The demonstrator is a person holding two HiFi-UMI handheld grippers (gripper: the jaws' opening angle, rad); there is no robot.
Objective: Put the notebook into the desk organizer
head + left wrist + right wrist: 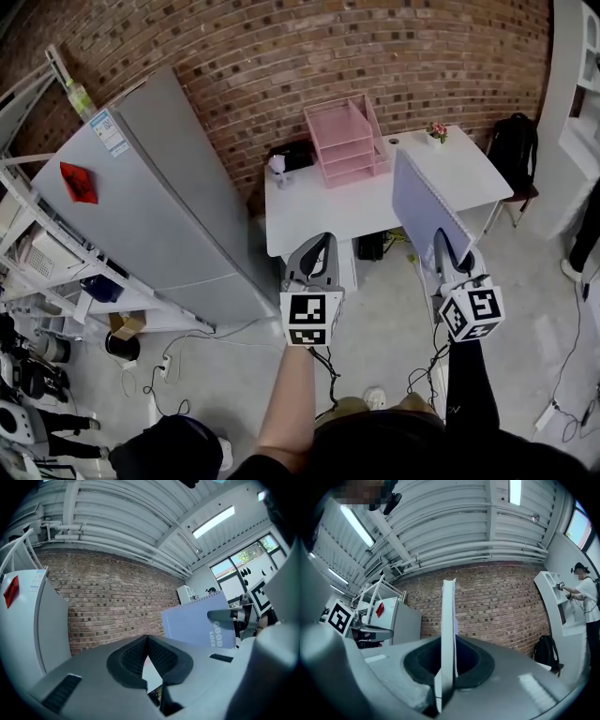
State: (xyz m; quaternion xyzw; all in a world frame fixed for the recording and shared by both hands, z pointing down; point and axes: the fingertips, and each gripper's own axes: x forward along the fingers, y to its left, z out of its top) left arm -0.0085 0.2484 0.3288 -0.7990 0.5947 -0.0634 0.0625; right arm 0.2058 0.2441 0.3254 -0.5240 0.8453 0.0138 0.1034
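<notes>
Fingers of the right gripper (448,660) clamp the thin lilac notebook (449,620) by its lower edge, upright and edge-on, so that view hides the cover. The left gripper (147,641) fingers press together, empty. Well ahead, a pink tiered desk organizer (345,141) stands on the white bench (314,211), its trays too small to read.

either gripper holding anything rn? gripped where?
The right gripper is shut on the notebook, clamping the edge nearest the person, with the cover standing upright. The left gripper is shut and holds nothing.
</notes>
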